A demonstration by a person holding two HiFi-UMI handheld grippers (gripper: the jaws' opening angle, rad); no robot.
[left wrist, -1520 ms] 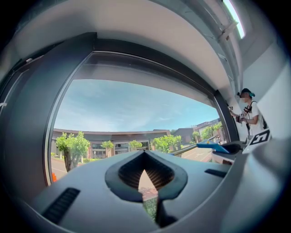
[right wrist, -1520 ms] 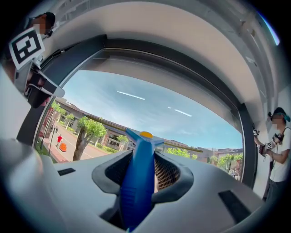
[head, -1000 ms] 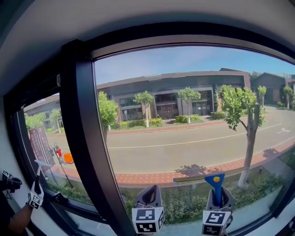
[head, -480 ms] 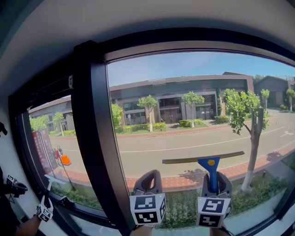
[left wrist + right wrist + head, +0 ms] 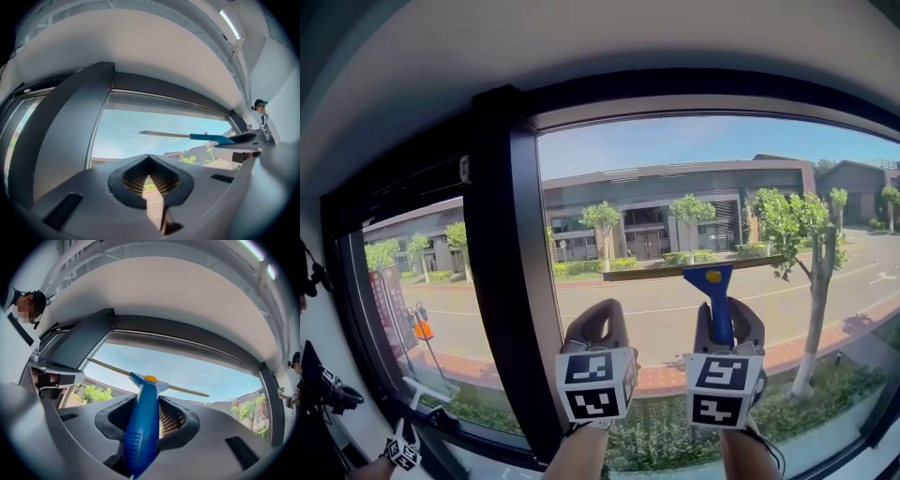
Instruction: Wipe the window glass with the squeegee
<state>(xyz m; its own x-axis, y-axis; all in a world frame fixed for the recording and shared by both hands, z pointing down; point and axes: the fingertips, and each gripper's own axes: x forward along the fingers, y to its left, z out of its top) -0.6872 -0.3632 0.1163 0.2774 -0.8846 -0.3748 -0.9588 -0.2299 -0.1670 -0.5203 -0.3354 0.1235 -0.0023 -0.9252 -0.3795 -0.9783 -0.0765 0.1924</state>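
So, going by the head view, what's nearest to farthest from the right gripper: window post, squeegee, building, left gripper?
1. Squeegee, clamped in the right gripper itself.
2. Left gripper, just to its left.
3. Window post, further left.
4. Building, outside, across the road.

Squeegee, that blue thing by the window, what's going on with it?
A person holds a gripper in each hand in front of a big window. The right gripper is shut on the handle of the blue squeegee, with its long blade held up across the window glass. The left gripper is shut with nothing in it and hangs beside the right one. Whether the blade touches the glass cannot be told.
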